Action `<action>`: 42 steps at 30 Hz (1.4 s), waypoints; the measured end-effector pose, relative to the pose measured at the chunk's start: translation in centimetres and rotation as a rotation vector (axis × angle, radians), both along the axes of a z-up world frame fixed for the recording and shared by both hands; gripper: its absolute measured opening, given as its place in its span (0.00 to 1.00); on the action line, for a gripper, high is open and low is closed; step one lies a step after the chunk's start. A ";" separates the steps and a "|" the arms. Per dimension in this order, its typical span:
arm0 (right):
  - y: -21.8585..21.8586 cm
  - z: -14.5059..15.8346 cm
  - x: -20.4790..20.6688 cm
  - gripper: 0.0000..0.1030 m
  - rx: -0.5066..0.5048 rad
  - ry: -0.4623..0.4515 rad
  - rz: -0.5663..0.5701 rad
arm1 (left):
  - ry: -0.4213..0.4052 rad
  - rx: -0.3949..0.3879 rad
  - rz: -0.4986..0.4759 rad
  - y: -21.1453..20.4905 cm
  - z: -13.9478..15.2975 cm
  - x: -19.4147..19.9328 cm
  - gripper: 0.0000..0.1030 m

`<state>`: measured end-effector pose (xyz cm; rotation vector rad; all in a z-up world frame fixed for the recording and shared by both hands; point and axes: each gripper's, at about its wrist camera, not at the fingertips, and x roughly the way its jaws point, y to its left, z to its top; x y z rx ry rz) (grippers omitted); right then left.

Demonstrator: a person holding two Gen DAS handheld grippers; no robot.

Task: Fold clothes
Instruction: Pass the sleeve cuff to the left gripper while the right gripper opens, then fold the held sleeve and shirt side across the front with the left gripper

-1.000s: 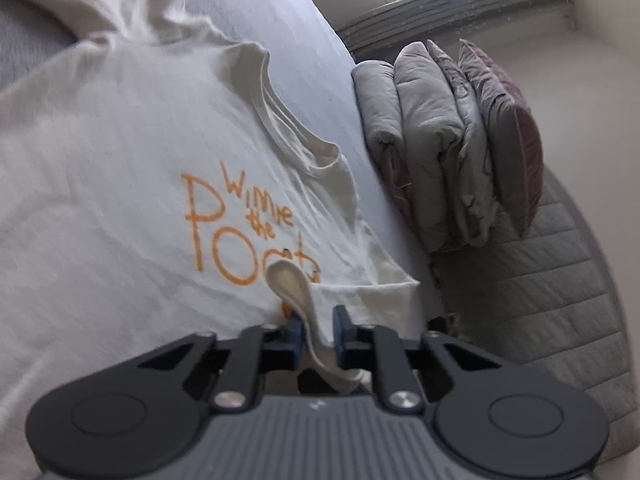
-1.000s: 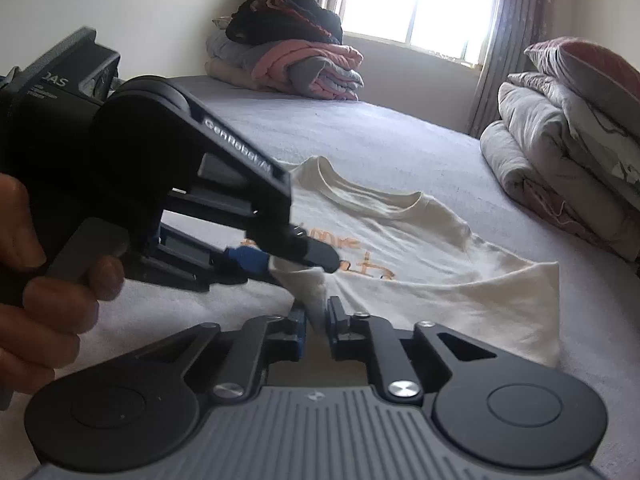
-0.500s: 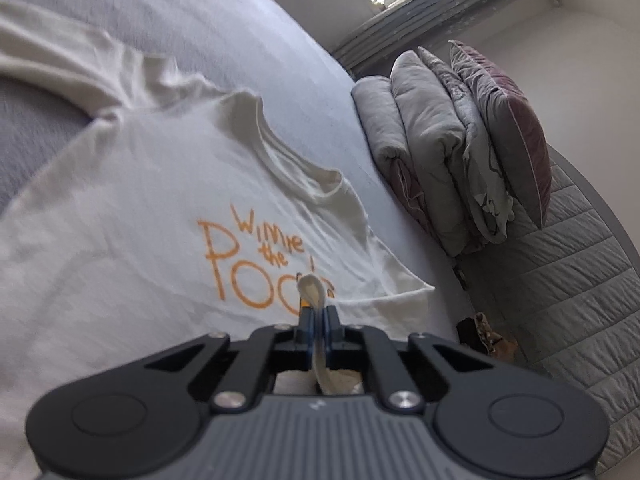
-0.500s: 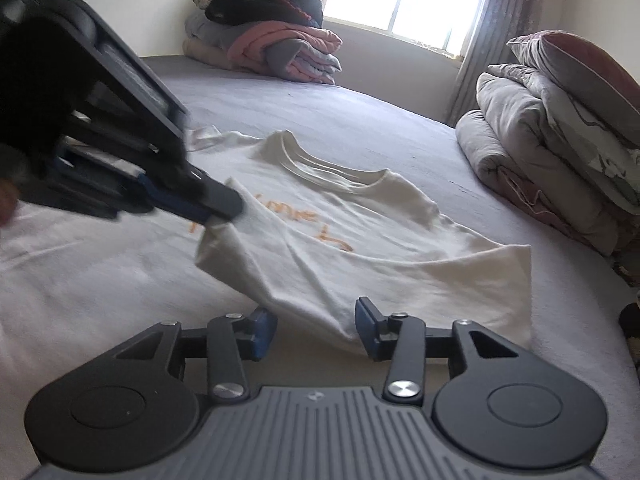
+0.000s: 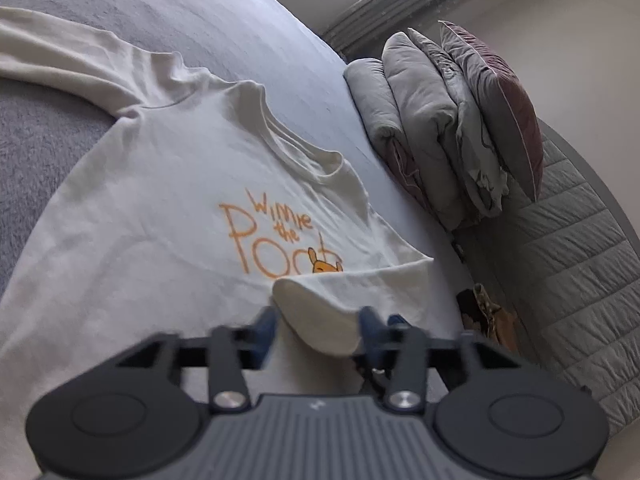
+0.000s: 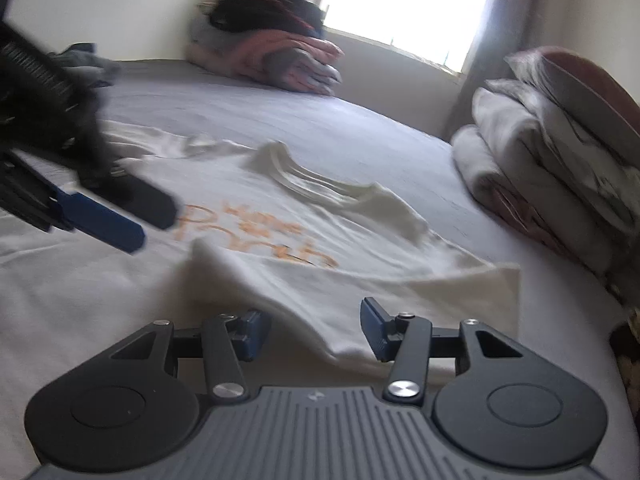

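A cream T-shirt (image 5: 168, 200) lies spread on the grey bed (image 5: 224, 20), one side folded over. The left gripper (image 5: 318, 326) and right gripper (image 6: 316, 330) have just been opening; their fingers stand spread, fold between, unpinched.

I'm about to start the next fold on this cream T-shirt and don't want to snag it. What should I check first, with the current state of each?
1. Left gripper has let go: ok; its jaws have just opened and the folded flap lies loose between them.
2. Right gripper is free: ok; its jaws have just opened further, cloth between, not pinched.
3. Folded flap of the cream T-shirt with orange lettering lies flat: not ok, its edge bulges.
4. Far sleeve folded in: not ok, spread out.
5. Grey bed cover beyond the collar free: ok.
6. Hem side: cannot tell.
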<state>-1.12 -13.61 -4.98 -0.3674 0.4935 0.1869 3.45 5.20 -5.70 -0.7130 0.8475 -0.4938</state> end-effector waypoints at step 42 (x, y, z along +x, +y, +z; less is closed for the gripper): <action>-2.0 -1.3 1.1 0.46 -0.173 -0.077 -0.070 | -0.091 -0.054 0.228 -0.5 1.5 -2.1 0.04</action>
